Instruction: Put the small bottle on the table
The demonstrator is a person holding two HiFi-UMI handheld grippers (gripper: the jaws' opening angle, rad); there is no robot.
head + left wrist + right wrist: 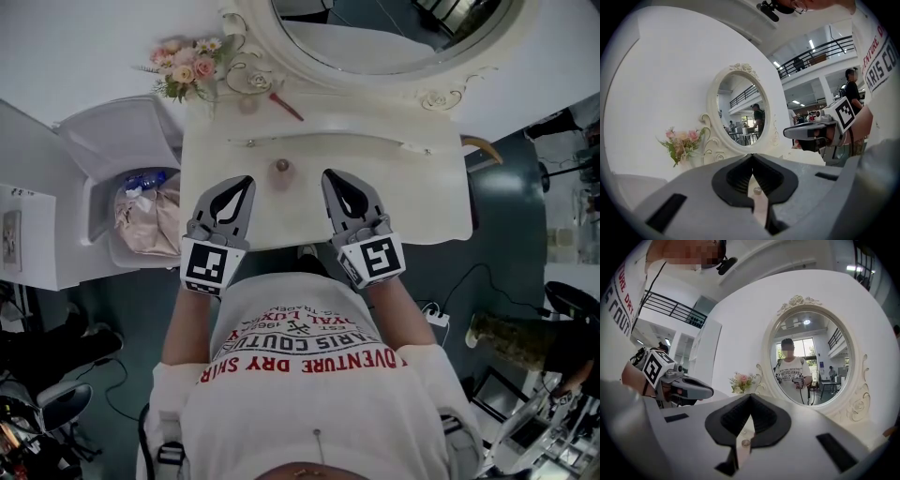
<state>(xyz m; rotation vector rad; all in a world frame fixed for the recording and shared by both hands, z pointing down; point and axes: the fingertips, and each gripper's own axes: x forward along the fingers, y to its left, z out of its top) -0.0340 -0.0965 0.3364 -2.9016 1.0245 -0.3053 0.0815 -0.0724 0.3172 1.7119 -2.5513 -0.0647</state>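
On the table [412, 202], bottle [281, 168] stands free between both tips. Left gripper [248, 181] and right gripper [328, 175] are fully closed, empty. Risk: an inward swing of either tip could topple it.

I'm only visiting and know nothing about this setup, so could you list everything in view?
table: one, white, centre of the head view.
mirror: one, oval, white ornate frame, at the table's back.
flowers: one bunch, pink, table's back left.
stick: one, red, on the table right of the flowers.
small bottle: one, brownish, on the table between the tools' tips.
bin: one, white, lid up, left of the table.
T-shirt: one, white with red print, on the person.
left tool: one, grey, shut and empty, over the table's front.
right tool: one, grey, shut and empty, over the table's front.
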